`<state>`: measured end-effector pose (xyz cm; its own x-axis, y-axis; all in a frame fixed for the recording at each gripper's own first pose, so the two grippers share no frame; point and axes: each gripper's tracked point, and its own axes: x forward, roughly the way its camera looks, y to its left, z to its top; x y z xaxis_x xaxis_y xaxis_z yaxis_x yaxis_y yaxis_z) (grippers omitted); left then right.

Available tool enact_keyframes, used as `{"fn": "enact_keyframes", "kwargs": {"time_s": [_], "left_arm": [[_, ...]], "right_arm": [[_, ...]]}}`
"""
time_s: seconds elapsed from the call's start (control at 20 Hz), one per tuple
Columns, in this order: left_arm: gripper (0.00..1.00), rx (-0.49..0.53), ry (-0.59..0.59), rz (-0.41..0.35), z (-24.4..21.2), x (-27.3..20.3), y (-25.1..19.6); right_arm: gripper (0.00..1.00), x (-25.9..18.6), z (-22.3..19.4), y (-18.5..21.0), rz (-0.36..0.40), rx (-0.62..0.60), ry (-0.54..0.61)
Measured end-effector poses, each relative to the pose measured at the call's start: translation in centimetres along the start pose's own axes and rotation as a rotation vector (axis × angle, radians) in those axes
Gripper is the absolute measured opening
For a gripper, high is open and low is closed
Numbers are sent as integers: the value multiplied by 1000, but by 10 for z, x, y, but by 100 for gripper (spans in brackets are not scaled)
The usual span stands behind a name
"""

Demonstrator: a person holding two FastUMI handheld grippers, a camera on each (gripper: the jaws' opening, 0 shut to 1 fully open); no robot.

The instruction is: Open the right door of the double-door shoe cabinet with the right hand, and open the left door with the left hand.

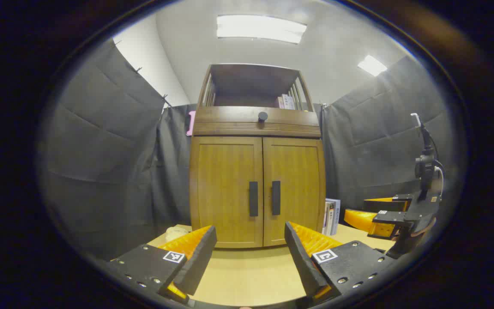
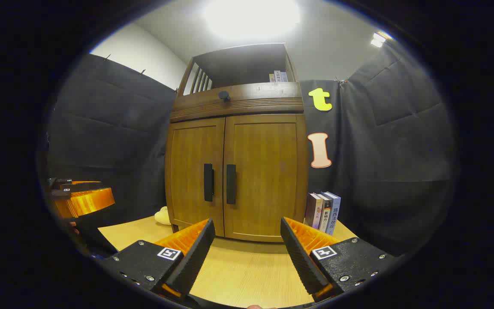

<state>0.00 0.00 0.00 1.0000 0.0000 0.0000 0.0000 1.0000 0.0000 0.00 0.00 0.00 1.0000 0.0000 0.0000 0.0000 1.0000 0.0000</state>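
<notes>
Left gripper view centres the shoe cabinet (image 1: 257,189), doors closed; both the left hand-held gripper (image 1: 250,253) and right hand-held gripper (image 2: 245,246) gape apart, empty, above the counter (image 2: 247,274).

left claw (image 1: 249,257): black screwed plates, square markers | right claw (image 2: 245,253): alike

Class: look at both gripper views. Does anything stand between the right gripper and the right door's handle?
Nothing visible does. The right gripper is open over bare table, with a clear line to the right door handle. The books stand off to the cabinet's right side.
</notes>
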Motion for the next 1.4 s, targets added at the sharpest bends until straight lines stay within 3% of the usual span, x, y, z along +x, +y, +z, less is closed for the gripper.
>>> {"fn": "enact_keyframes", "kwargs": {"time_s": [0.4,0.65,0.9,0.95,1.15,1.25,1.4], "left_arm": [[95,19,15,18,-8,25,8],[95,-66,32,21,-20,46,31],[95,-70,65,83,-36,68,52],[88,-81,71,82,-39,71,53],[95,-113,64,110,-53,69,69],[89,-87,68,144,-60,69,75],[92,-80,78,152,-66,67,76]], "right_arm": [[95,28,-1,-14,-27,26,23],[95,50,-2,-11,-12,4,48],[95,78,8,-4,15,9,49],[95,84,9,-2,18,10,45],[95,109,17,5,37,19,34],[95,121,21,11,48,21,24],[96,144,24,20,56,23,8]]}}
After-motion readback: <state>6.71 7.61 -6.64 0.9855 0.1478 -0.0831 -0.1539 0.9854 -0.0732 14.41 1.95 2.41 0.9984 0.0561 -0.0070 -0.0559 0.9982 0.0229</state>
